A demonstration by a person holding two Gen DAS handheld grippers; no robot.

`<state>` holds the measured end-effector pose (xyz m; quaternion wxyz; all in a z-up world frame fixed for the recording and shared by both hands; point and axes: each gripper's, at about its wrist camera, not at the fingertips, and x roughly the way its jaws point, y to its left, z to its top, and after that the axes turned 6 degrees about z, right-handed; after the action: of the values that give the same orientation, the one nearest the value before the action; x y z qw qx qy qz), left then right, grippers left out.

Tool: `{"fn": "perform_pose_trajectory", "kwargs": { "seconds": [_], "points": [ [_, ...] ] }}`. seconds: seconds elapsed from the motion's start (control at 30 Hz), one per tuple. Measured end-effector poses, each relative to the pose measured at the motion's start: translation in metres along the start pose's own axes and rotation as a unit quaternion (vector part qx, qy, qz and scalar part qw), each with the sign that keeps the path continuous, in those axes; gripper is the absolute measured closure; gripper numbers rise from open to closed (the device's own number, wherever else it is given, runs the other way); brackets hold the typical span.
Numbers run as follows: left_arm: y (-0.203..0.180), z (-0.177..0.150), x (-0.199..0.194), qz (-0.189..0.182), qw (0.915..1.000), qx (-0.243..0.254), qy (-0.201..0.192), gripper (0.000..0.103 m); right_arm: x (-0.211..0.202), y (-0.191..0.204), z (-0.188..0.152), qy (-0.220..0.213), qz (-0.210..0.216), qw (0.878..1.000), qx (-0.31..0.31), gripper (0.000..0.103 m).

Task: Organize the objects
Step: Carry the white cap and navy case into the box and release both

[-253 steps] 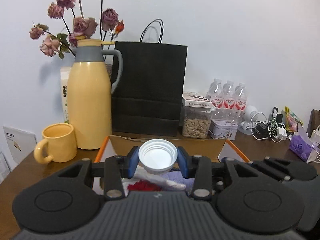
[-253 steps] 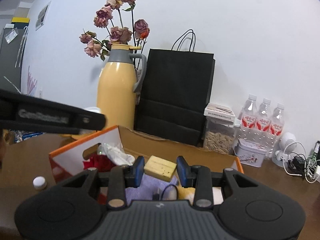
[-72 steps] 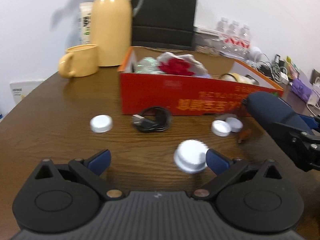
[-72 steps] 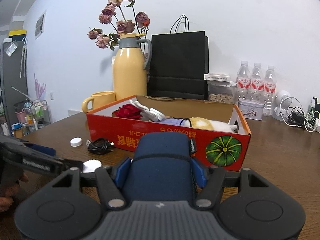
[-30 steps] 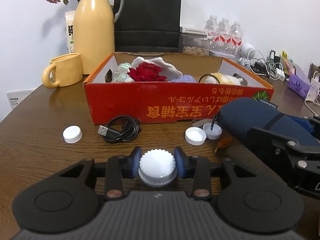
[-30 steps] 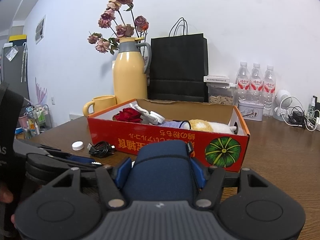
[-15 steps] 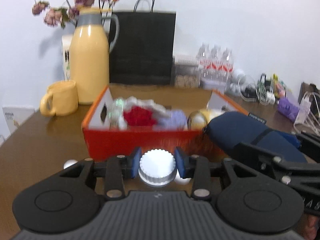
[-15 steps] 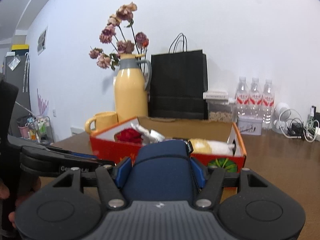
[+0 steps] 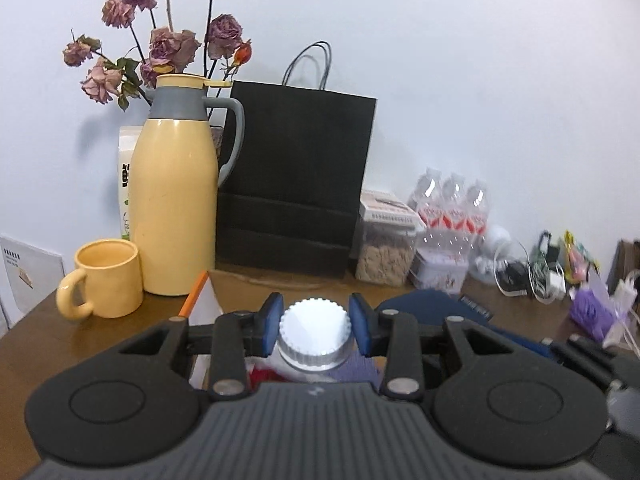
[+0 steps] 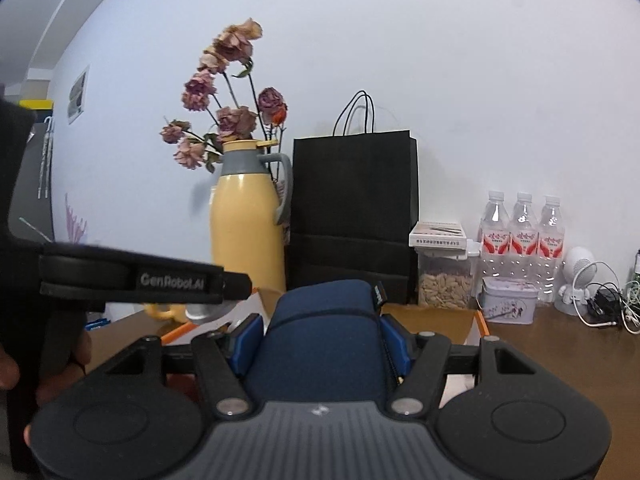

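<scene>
Mug: yellow, on the table, far left, handle turned toward the camera.
Jug: yellow with grey collar, upright just right of the mug; dried roses behind it.
Bag: black paper, upright against the wall, just beside the jug.
Left gripper: blue pads clamped on a white ribbed cap, held above the box, whose orange-edged corner shows beneath.
Right gripper: pads clamped on both sides of a navy pouch, also over the box, to the right of the cap.
Jar: clear, seeds inside, right of the bag.
Bottles: three, behind a tin.
Cables: tangled, far right.
</scene>
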<state>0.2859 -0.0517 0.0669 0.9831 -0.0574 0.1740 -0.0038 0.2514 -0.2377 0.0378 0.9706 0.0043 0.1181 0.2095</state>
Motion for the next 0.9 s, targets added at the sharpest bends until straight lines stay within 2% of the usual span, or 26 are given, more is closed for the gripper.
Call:
{"fn": "perform_pose_trajectory", "kwargs": {
  "seconds": [0.2,0.37,0.47,0.5,0.53,0.57,0.7,0.73,0.77,0.8,0.83,0.87,0.9],
  "points": [
    [-0.004,0.01,0.037,0.022,0.9997,-0.011,-0.008,0.066,0.048,-0.017,0.006,0.012,-0.007,1.0,0.014,0.041],
    [-0.003,0.002,0.063,0.031,0.9995,-0.007,0.003,0.066,0.074,-0.03,-0.005,0.022,-0.016,0.999,0.03,0.041],
    [0.003,-0.003,0.076,0.033,0.9991,-0.007,0.024,0.066,0.081,-0.038,-0.012,0.035,-0.014,0.999,0.039,0.041],
    [0.005,-0.004,0.079,0.035,0.9989,-0.008,0.029,0.066,0.083,-0.04,-0.013,0.036,-0.014,0.998,0.043,0.043],
    [0.006,-0.005,0.08,0.035,0.9988,-0.008,0.031,0.066,0.083,-0.041,-0.014,0.035,-0.016,0.998,0.043,0.06],
    [0.007,-0.006,0.081,0.036,0.9988,-0.008,0.033,0.066,0.082,-0.042,-0.014,0.033,-0.016,0.998,0.045,0.073],
    [0.003,-0.011,0.081,0.039,0.9984,0.003,0.04,0.064,0.082,-0.044,-0.016,0.042,-0.02,0.998,0.046,0.072],
    [0.003,-0.012,0.08,0.042,0.9983,0.004,0.041,0.061,0.083,-0.045,-0.018,0.048,-0.019,0.998,0.047,0.069],
    [0.002,-0.012,0.079,0.043,0.9982,0.005,0.041,0.045,0.083,-0.045,-0.019,0.052,-0.02,0.997,0.049,0.058],
    [0.003,-0.013,0.078,0.046,0.9983,0.002,0.037,0.023,0.083,-0.045,-0.02,0.053,-0.021,0.997,0.049,0.048],
    [0.003,-0.012,0.075,0.05,0.9983,-0.001,0.028,0.012,0.082,-0.046,-0.02,0.054,-0.022,0.997,0.049,0.021],
    [0.003,-0.012,0.072,0.056,0.9983,-0.004,0.018,0.0,0.081,-0.046,-0.02,0.053,-0.024,0.997,0.048,0.0],
    [0.003,-0.011,0.068,0.064,0.9979,-0.007,0.002,0.0,0.078,-0.046,-0.02,0.049,-0.028,0.997,0.046,0.0]
  ]
}}
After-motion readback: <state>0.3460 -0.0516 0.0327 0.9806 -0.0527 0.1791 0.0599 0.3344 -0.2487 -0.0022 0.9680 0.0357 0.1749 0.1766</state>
